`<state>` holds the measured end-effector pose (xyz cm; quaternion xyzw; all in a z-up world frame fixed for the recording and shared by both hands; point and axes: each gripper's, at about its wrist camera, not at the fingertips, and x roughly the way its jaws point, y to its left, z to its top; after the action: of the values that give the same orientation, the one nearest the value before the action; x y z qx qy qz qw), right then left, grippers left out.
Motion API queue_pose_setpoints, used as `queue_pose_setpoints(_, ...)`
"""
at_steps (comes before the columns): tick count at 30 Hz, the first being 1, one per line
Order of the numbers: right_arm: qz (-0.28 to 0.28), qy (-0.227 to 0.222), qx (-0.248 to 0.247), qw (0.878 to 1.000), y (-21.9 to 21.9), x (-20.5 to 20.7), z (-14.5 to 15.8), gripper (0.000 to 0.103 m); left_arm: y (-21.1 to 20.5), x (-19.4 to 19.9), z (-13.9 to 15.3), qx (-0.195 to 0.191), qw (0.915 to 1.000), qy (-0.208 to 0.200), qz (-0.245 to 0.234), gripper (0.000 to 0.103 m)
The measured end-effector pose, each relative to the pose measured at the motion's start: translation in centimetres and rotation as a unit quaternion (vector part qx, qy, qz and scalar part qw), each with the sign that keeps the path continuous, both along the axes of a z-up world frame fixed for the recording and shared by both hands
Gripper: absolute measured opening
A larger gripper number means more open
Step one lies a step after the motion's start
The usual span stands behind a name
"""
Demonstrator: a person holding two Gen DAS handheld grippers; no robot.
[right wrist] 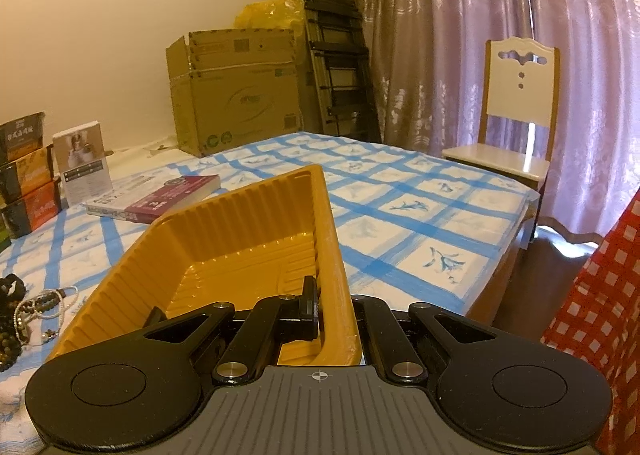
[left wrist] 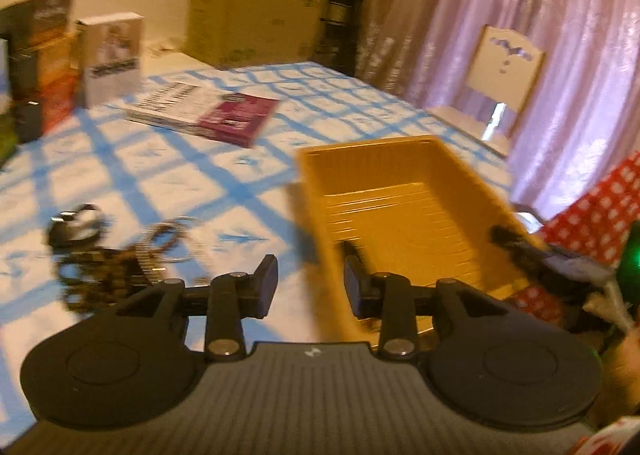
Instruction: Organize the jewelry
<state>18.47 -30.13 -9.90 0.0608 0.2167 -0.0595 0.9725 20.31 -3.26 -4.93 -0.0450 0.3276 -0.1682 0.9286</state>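
Right gripper (right wrist: 334, 319): jaws closed on the right-hand wall of the yellow tray (right wrist: 224, 251), one finger inside, the other hidden outside it. The tray sits on the blue-checked worktop (right wrist: 400, 215), empty as far as visible. Left gripper (left wrist: 310, 283): jaws moderately apart, holding nothing, above the worktop near the tray's left wall. The jewelry pile (left wrist: 116, 255), beads and chains tangled, lies to the left of the tray; the left view is blurred. Recommended: keep the tray steadied, lower the left jaws over a single strand, and close only once it lies between them.
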Motion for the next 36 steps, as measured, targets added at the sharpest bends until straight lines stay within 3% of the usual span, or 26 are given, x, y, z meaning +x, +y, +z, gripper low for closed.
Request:
queue_pose_setpoints(7, -0.003, 0.001, -0.001, 1.0, -0.2, -0.1, 0.0, 0.003, 2.6, 0.6, -2.3, 0.038, 0.9982, 0.022, 0.042, 0.032)
queue_pose_setpoints(14, -0.003, 0.001, -0.002, 1.0, -0.1, -0.1, 0.1, 0.003, 2.0, 1.7, -4.1, 0.069, 0.9968, 0.023, 0.033, 0.032)
queue_pose_setpoints(36, -0.003, 0.002, -0.002, 1.0, -0.1, -0.1, 0.0, 0.003, 1.3, 6.0, -6.9, 0.109, 0.9927, 0.032, 0.039, 0.032)
